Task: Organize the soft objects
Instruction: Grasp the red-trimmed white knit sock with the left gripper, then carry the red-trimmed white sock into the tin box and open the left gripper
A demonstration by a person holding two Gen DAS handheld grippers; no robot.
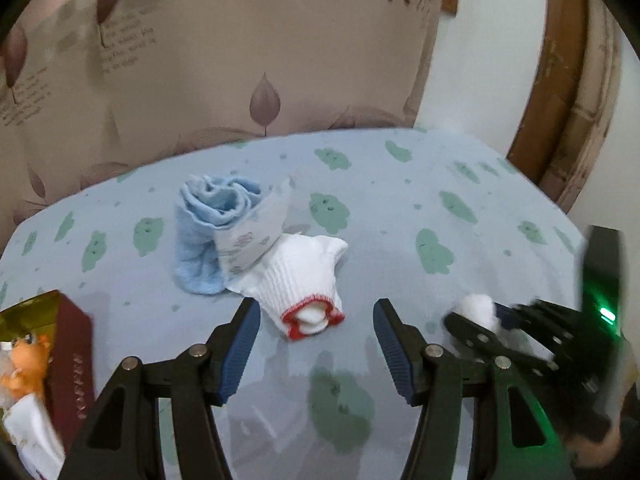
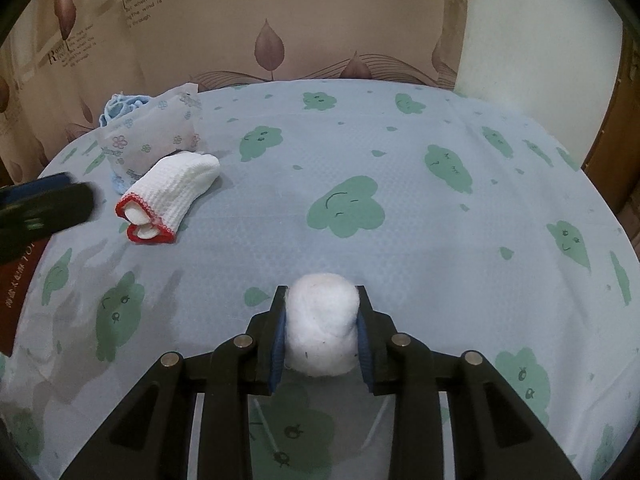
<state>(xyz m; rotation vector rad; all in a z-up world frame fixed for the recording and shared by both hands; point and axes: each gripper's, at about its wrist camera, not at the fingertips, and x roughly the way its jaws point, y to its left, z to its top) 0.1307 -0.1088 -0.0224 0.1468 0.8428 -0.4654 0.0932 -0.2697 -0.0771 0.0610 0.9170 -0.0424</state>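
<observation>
A rolled white glove with a red cuff point(image 1: 300, 276) point(image 2: 176, 192) lies on the blue cloth, its cuff end just ahead of my left gripper point(image 1: 316, 306), whose jaws stand open and wide apart with nothing gripped. Behind the glove lean a flowered tissue packet point(image 1: 252, 236) point(image 2: 156, 136) and a rolled light blue towel point(image 1: 208, 220) point(image 2: 120, 106). My right gripper point(image 2: 321, 292) point(image 1: 480, 318) is shut on a white cotton ball point(image 2: 322, 324) point(image 1: 476, 308), both pads pressing its sides just above the cloth. In the right wrist view, my left gripper point(image 2: 44, 204) shows blurred at the left edge.
The table is covered by a blue cloth with green cloud prints point(image 1: 440, 200) point(image 2: 400, 152). A dark red box point(image 1: 72, 356) point(image 2: 16, 280) with an orange toy point(image 1: 24, 364) sits at the near left. A leaf-patterned curtain hangs behind the table; a wooden door frame point(image 1: 560, 80) stands at the right.
</observation>
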